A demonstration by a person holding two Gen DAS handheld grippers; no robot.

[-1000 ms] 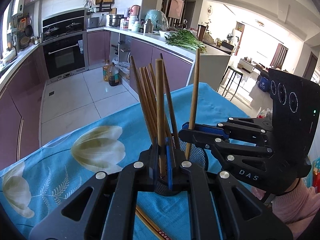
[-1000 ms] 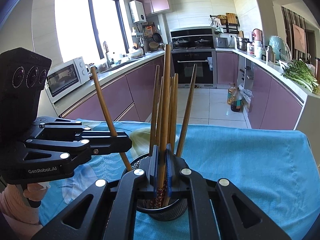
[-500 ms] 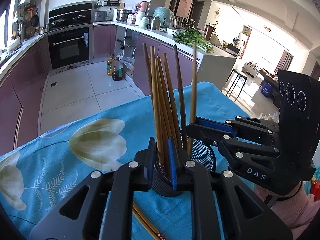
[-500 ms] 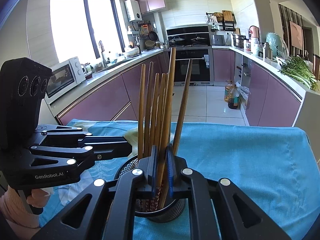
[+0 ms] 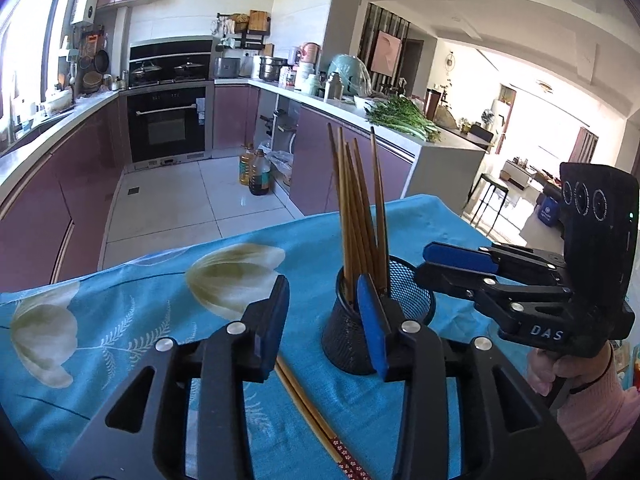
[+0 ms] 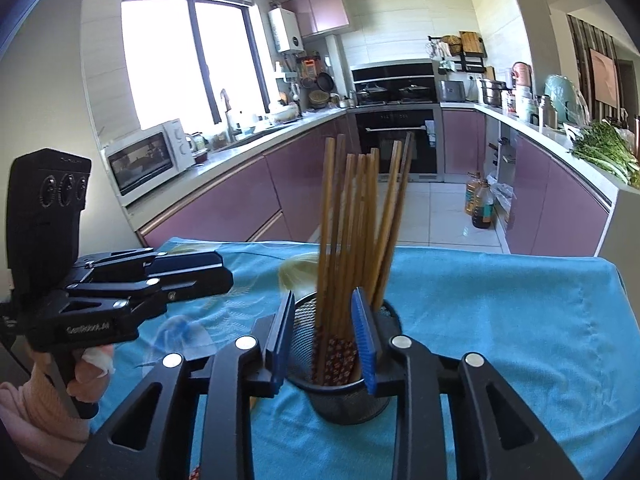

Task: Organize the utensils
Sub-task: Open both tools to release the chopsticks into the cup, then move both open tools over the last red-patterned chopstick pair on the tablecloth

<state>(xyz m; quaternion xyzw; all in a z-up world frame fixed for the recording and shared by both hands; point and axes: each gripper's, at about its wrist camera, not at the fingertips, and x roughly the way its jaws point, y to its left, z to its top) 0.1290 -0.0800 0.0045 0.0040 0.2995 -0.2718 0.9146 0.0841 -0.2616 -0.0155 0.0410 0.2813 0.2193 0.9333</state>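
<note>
Bright daylight floods the kitchen from the window (image 6: 188, 60), which is blown out to white in the right wrist view, as is the far living area (image 5: 532, 120) in the left wrist view. Fisheye distortion bows the counters and darkens every corner. The chopsticks (image 6: 360, 220) show slight motion blur. Sun glare gleams on the floor tiles (image 5: 240, 204).

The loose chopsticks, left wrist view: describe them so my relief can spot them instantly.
Start at the blue tulip-print tablecloth, then find the black mesh cup full of upright chopsticks. The loose chopsticks lie flat on the cloth beside its base, between the open left gripper fingers, with red flower-patterned ends.
</note>
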